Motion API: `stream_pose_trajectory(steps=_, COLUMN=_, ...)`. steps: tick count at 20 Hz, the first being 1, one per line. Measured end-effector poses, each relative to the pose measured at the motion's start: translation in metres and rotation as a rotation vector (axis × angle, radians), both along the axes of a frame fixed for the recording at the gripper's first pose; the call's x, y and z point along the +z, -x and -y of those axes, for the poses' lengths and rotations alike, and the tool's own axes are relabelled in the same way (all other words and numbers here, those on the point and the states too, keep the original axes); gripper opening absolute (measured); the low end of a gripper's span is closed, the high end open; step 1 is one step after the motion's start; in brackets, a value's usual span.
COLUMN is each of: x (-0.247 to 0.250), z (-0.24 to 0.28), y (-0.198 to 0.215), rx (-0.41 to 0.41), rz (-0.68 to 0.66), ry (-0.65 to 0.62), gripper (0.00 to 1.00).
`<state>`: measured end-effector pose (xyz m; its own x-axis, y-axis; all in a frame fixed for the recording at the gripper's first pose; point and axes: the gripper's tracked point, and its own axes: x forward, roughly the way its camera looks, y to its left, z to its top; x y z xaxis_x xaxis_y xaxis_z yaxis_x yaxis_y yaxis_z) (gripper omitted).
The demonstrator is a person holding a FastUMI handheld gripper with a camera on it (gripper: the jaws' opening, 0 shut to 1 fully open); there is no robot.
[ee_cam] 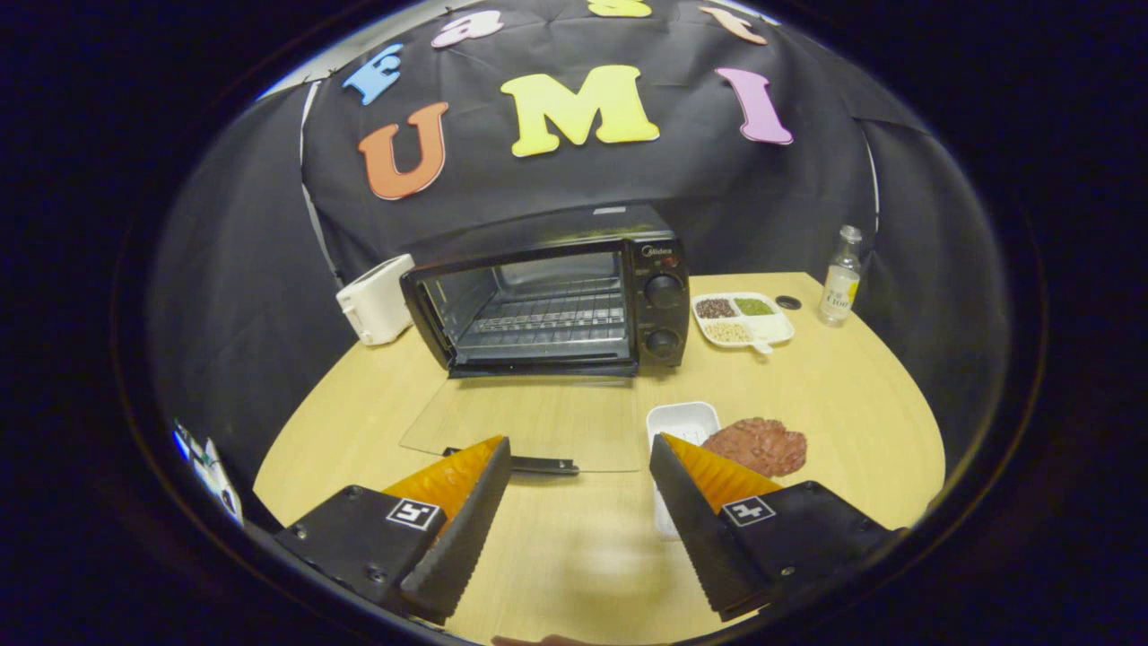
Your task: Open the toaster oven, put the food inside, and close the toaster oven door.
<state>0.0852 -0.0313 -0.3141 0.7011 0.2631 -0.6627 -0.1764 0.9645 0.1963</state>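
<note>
A black toaster oven [556, 301] stands on the wooden table beyond my fingers, its glass door [529, 422] folded down flat onto the table with the dark handle [538, 464] nearest me. The wire rack [547, 323] inside is bare. A brown slab of meat [758, 446] lies on the table just ahead of my right finger, beside a white rectangular tray [682, 422]. My gripper [578, 467] is open, hovering low over the table in front of the door, with nothing between its fingers.
A white toaster [377, 299] stands left of the oven. To the oven's right sit a white divided dish [778, 334] of grains, a small dark cap [787, 302] and a glass bottle [840, 276]. The round table's rim [924, 431] curves close on the right.
</note>
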Motion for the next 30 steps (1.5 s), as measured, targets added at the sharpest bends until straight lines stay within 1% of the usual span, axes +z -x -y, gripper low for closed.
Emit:
stream_pose_trajectory(steps=2, x=0.009, z=0.029, y=-0.005, rx=0.035, rz=-0.034, ry=-0.005, gripper=0.99)
stream_pose_trajectory(steps=6, x=0.006, z=0.09, y=-0.017, rx=0.044, rz=-0.116, ry=0.04, gripper=0.99)
stream_pose_trajectory(steps=7, x=0.002, z=0.105, y=-0.019, rx=0.031, rz=-0.138, ry=0.051, gripper=0.99)
stream_pose_trajectory(steps=11, x=-0.01, z=0.139, y=-0.029, rx=0.034, rz=-0.22, ry=0.046, gripper=0.98)
stream_pose_trajectory(steps=14, x=-0.021, z=0.149, y=-0.036, rx=0.06, rz=-0.271, ry=-0.039, gripper=0.95)
stream_pose_trajectory(steps=16, x=-0.028, z=0.145, y=-0.035, rx=0.102, rz=-0.323, ry=-0.148, gripper=0.88)
stream_pose_trajectory(steps=17, x=-0.033, z=0.146, y=-0.035, rx=0.117, rz=-0.347, ry=-0.194, gripper=0.82)
stream_pose_trajectory(steps=18, x=-0.038, z=0.15, y=-0.036, rx=0.124, rz=-0.362, ry=-0.22, gripper=0.82)
stream_pose_trajectory(steps=20, x=-0.047, z=0.153, y=-0.036, rx=0.142, rz=-0.389, ry=-0.257, gripper=0.74)
stream_pose_trajectory(steps=21, x=-0.048, z=0.147, y=-0.034, rx=0.169, rz=-0.403, ry=-0.306, gripper=0.7)
stream_pose_trajectory(steps=23, x=-0.047, z=0.137, y=-0.029, rx=0.219, rz=-0.419, ry=-0.376, gripper=0.65)
stream_pose_trajectory(steps=26, x=-0.055, z=0.134, y=-0.031, rx=0.214, rz=-0.445, ry=-0.412, gripper=0.62)
stream_pose_trajectory(steps=28, x=-0.064, z=0.134, y=-0.02, rx=0.2, rz=-0.509, ry=-0.42, gripper=0.39)
stream_pose_trajectory(steps=29, x=-0.061, z=0.135, y=-0.021, rx=0.171, rz=-0.513, ry=-0.431, gripper=0.27)
stream_pose_trajectory(steps=30, x=-0.062, z=0.135, y=-0.016, rx=0.169, rz=-0.511, ry=-0.417, gripper=0.16)
